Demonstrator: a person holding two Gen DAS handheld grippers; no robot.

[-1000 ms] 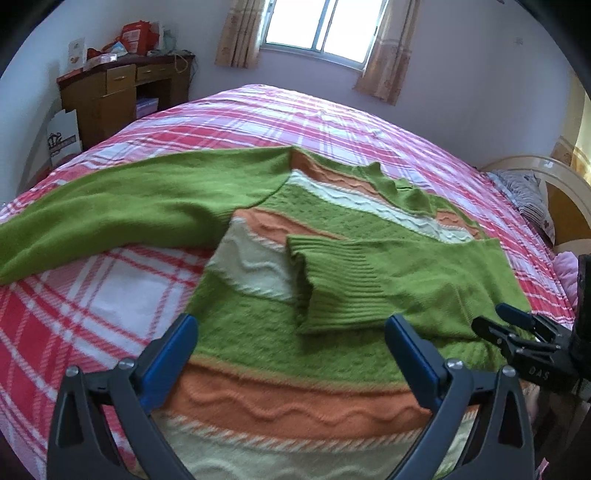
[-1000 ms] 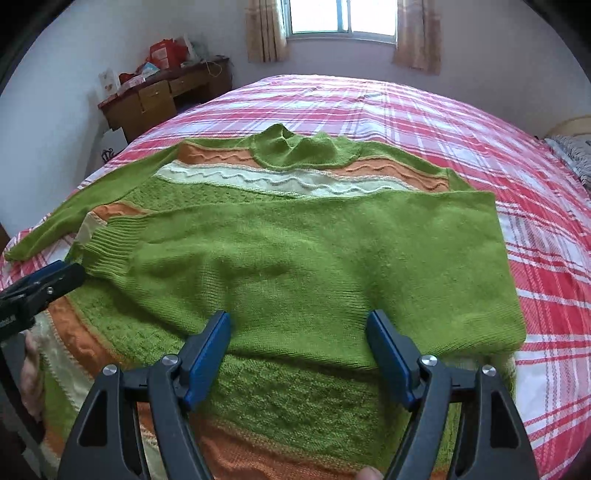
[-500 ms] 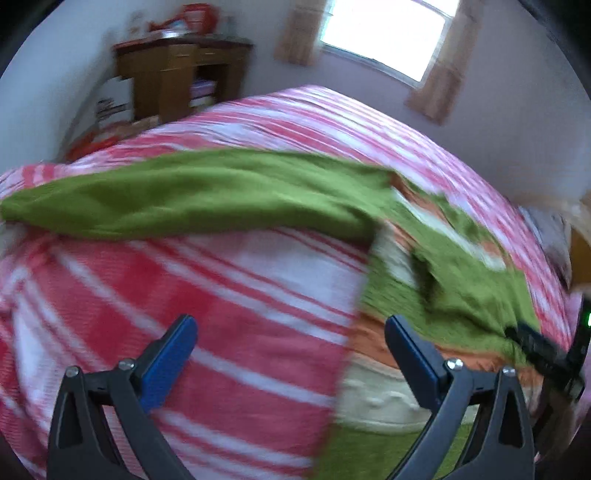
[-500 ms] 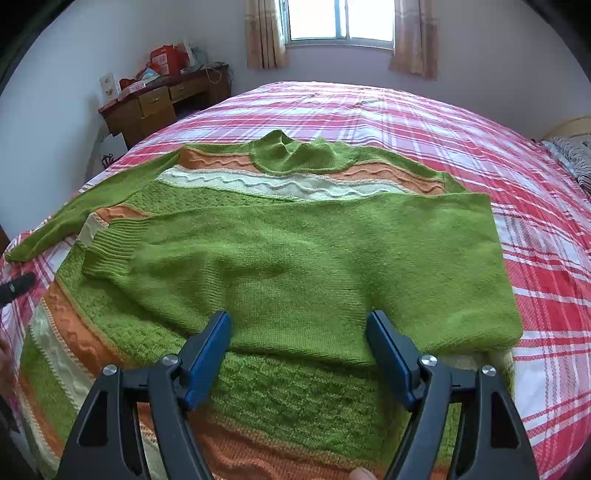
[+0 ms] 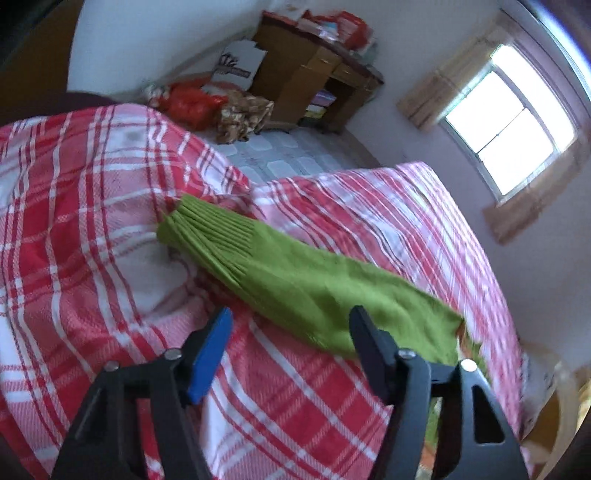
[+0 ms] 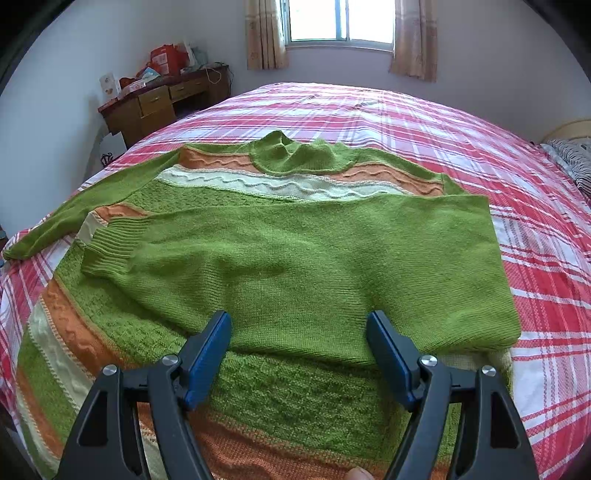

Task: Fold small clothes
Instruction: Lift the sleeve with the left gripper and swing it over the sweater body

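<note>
A green knitted sweater (image 6: 295, 258) with orange and cream stripes lies flat on the red plaid bed (image 6: 535, 266). Its right sleeve is folded across the chest, with the ribbed cuff (image 6: 110, 245) at the left. Its left sleeve (image 5: 314, 280) lies stretched out over the bedspread, with its ribbed cuff (image 5: 199, 229) near the bed corner. My left gripper (image 5: 291, 332) is open and empty, just above and in front of that outstretched sleeve. My right gripper (image 6: 299, 332) is open and empty over the sweater's lower body.
A wooden desk (image 6: 162, 103) with red bags stands by the wall at the left. Bags (image 5: 199, 99) lie on the floor beside the bed corner. A window (image 6: 340, 22) is at the far wall. A striped pillow (image 6: 572, 162) lies at the right.
My left gripper has swung left from over the sweater's body to the outstretched left sleeve near the bed corner. My right gripper has stayed almost still.
</note>
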